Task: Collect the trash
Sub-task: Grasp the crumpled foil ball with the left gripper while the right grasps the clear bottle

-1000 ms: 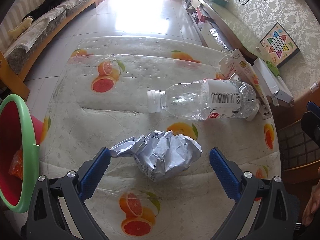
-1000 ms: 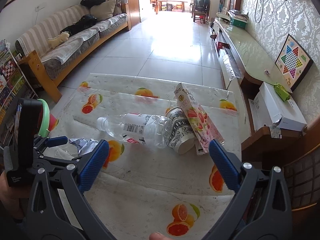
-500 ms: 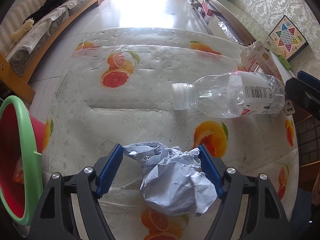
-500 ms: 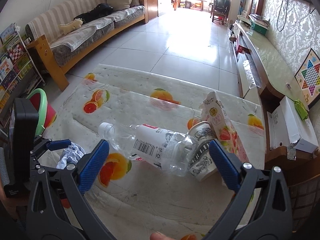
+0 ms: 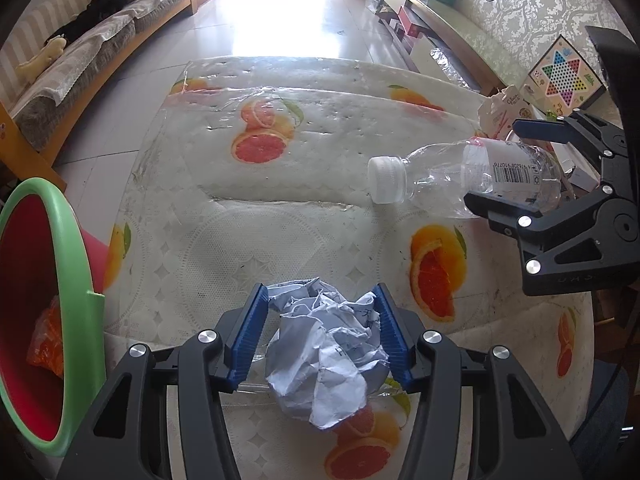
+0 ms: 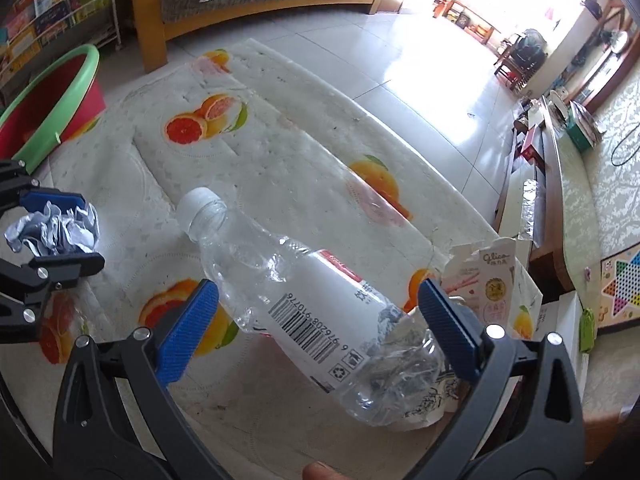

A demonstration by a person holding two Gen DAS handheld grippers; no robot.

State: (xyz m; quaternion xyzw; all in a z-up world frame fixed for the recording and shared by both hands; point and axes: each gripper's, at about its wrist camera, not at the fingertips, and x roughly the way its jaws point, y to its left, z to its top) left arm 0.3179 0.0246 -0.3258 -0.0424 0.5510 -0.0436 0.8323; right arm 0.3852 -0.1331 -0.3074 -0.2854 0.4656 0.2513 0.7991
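Left wrist view: the left gripper (image 5: pixel 320 332) is closed onto a ball of paper (image 5: pixel 326 354), its ribbed blue pads (image 5: pixel 250 336) pressed into both sides of the crumpled, bluish-white wad. The paper sits at the near edge of the table (image 5: pixel 280 240), which is covered by a white embossed cloth printed with orange and grapefruit slices under a clear plastic sheet. To the left, beside the table, stands a red bin (image 5: pixel 36 312) with a smooth green rim; something orange lies inside it. Farther right, a clear plastic bottle (image 5: pixel 460 178) lies on its side, white cap pointing left, its thin walls dented. The right gripper (image 5: pixel 508 168) straddles its labelled end.

Right wrist view: the right gripper (image 6: pixel 318 318) is spread wide, one blue pad on each side of the bottle (image 6: pixel 304 304), with a gap to the left pad; whether the right pad touches it I cannot tell. The bottle's base is crushed and wrinkled, its label carrying a barcode. Just behind it stands a torn pink cardboard carton (image 6: pixel 486 280). Far left, the left gripper (image 6: pixel 60 228) clamps the paper (image 6: pixel 52 228), and the bin (image 6: pixel 52 96) shows beyond the table edge.
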